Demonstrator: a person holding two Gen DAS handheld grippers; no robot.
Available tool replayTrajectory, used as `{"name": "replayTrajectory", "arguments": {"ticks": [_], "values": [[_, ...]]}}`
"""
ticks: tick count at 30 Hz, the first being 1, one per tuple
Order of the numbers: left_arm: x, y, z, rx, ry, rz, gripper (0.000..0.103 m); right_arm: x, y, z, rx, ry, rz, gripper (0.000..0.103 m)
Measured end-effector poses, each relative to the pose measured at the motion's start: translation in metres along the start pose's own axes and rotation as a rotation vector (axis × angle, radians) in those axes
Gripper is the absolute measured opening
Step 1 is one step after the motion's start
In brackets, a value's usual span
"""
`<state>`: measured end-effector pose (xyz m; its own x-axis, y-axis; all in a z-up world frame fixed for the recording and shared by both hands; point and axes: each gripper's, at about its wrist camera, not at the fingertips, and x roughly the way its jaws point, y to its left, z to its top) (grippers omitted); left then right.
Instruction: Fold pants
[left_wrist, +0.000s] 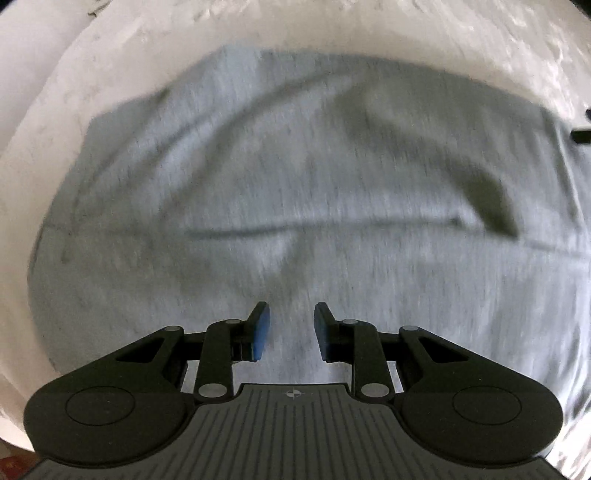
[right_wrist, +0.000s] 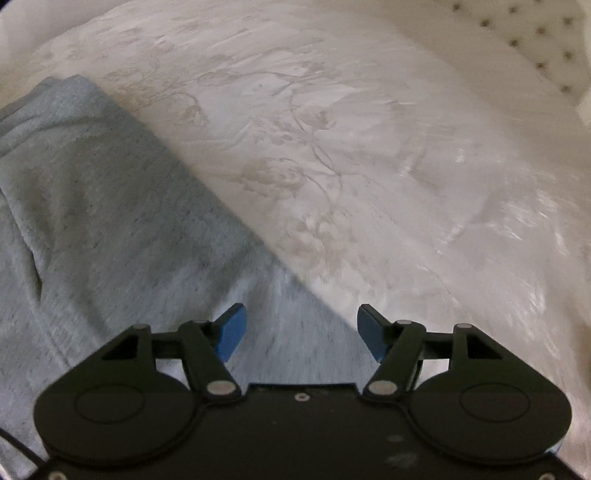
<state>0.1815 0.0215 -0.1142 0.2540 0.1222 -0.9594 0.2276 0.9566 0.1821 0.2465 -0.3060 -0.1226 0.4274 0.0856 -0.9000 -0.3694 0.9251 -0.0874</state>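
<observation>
Grey heathered pants lie spread on a white bedspread and fill most of the left wrist view, with creases and a dark fold at the right. My left gripper is open above the cloth with nothing between its blue pads. In the right wrist view the pants cover the left half, their edge running diagonally down to the right. My right gripper is open wide over that edge and holds nothing.
The white bedspread with a faint floral pattern lies beyond the pants. A tufted cream headboard or cushion is at the top right. A dark object shows at the right edge of the left wrist view.
</observation>
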Motion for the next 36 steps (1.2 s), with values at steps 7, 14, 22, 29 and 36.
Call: {"name": "replayTrajectory", "arguments": {"ticks": [7, 14, 22, 29, 36], "values": [[-0.003, 0.002, 0.026, -0.019, -0.028, -0.053, 0.026, 0.056, 0.000, 0.021, -0.113, 0.078, 0.118, 0.059], [-0.003, -0.001, 0.059, -0.033, -0.059, -0.122, 0.026, 0.041, 0.004, 0.021, -0.094, 0.044, 0.150, 0.005], [-0.013, -0.005, 0.099, -0.105, -0.089, -0.274, 0.026, -0.049, 0.052, -0.023, -0.138, -0.090, 0.162, 0.003], [-0.001, -0.014, 0.112, -0.119, -0.038, -0.355, 0.026, -0.060, 0.096, -0.065, -0.138, -0.054, 0.147, 0.003], [0.013, -0.019, 0.121, -0.142, 0.033, -0.396, 0.027, -0.059, 0.095, -0.066, -0.084, -0.059, 0.125, 0.003]]}}
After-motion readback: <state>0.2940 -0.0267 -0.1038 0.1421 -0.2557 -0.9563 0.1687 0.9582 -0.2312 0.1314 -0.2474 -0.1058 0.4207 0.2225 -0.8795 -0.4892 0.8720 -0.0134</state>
